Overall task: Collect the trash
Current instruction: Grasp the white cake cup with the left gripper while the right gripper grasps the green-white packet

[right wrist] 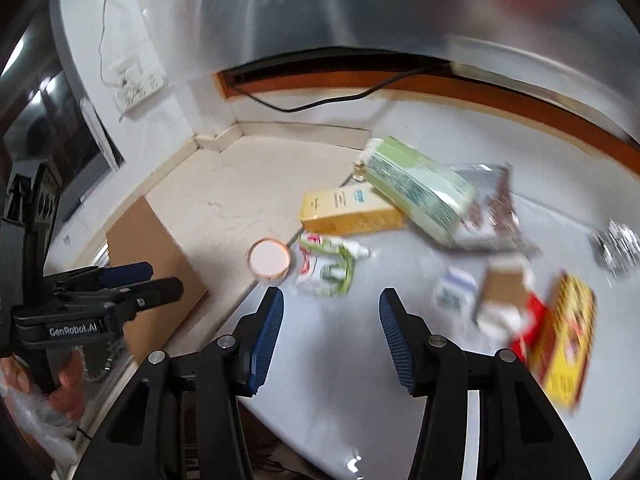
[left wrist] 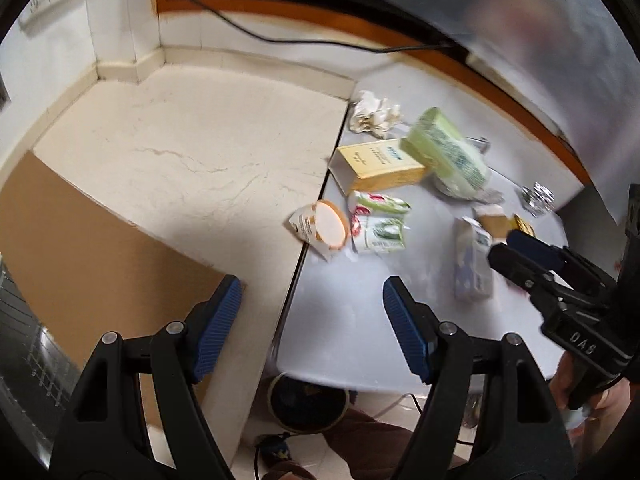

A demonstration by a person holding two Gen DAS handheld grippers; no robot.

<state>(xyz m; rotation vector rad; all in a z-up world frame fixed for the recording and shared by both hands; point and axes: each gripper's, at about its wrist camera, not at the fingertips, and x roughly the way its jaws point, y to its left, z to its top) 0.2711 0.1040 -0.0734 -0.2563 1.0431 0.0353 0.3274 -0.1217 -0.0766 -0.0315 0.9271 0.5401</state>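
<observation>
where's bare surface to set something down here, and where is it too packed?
Free: the cream counter between the wall corner, the cardboard sheet and the grey table; also the grey table's near strip, ahead of the right gripper. Crowded: the table's far and right side, around the yellow box, green pack, paper cup and crumpled wrappers.

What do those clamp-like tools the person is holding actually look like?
Each hand-held gripper is black plastic with silver rivets and two fingers tipped with ribbed blue pads. The left hand-held gripper reads "GenRobot.AI"; the right hand-held gripper has white lettering too. Bare fingers hold the handles; no cables show.
</observation>
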